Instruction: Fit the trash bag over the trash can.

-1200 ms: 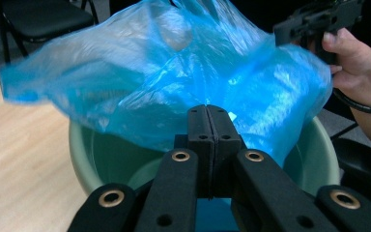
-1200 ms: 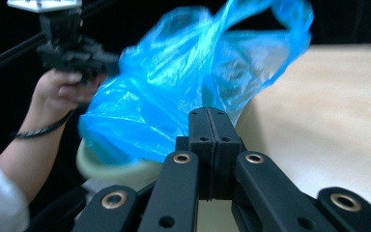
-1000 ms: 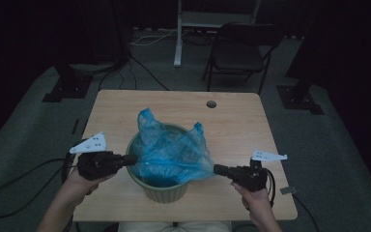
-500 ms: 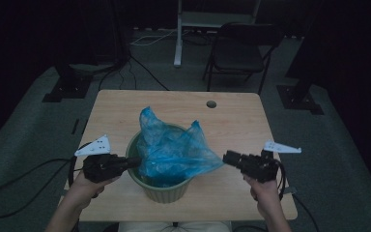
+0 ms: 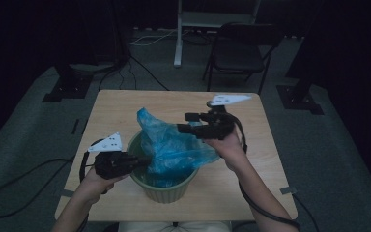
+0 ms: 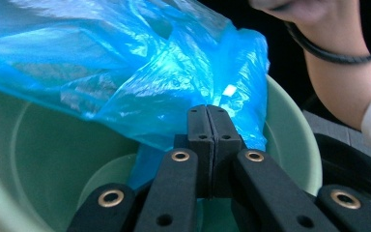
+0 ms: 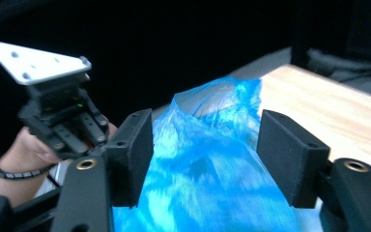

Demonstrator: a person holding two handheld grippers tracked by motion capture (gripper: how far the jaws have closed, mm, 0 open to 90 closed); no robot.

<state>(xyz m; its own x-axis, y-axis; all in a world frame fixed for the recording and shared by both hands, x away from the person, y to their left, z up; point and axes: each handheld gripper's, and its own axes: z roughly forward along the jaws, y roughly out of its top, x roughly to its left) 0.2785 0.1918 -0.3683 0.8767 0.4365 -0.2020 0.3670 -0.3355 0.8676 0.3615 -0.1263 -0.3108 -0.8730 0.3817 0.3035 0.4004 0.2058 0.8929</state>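
Observation:
A pale green bucket [image 5: 166, 192] stands near the table's front edge with a crumpled blue plastic bag [image 5: 174, 145] in it. My left gripper [image 5: 145, 159] is at the bucket's left rim, shut on the bag's edge. In the left gripper view its pads [image 6: 199, 129] are pressed together, with the bag [image 6: 140, 72] bunched over the bucket's inside [image 6: 53, 154]. My right gripper [image 5: 183, 122] hovers above the bag and its jaws have just been opening. In the right gripper view [image 7: 210, 150] the bag [image 7: 212, 145] lies beyond the parted pads, untouched.
The wooden table [image 5: 121, 108] has bare room at the back and on both sides of the bucket. A folding chair [image 5: 241, 53] and a stand's post [image 5: 178, 34] are behind it. Cables [image 5: 24, 174] trail on the floor at the left.
My right gripper let go of the bag's right edge, opened, and rose up and leftward over the bag. The left gripper kept its hold at the rim.

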